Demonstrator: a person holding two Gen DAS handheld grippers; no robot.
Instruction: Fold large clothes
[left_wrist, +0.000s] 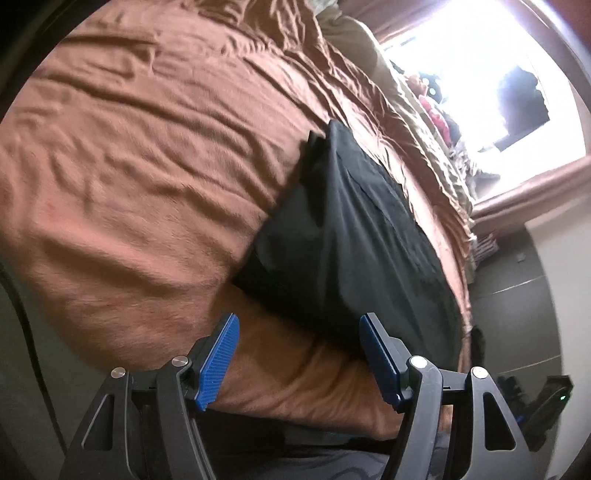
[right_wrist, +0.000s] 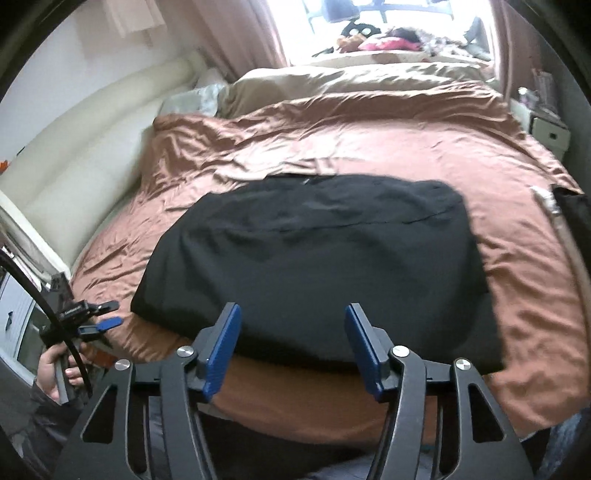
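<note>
A black garment lies folded into a broad rectangle on the brown duvet, close to the bed's near edge. My right gripper hovers open just before the garment's near hem, its blue pads apart with nothing gripped between them. In the left wrist view the same garment runs away toward the window, and my left gripper stands open over the duvet at the garment's near left corner, touching nothing. The left gripper also shows at the left of the right wrist view, held by a hand.
A cream padded headboard runs along the bed's left side. Beige bedding lies at the far end under a bright window. A white nightstand stands at the far right. A dark cloth hangs at the right edge. Dark floor borders the bed.
</note>
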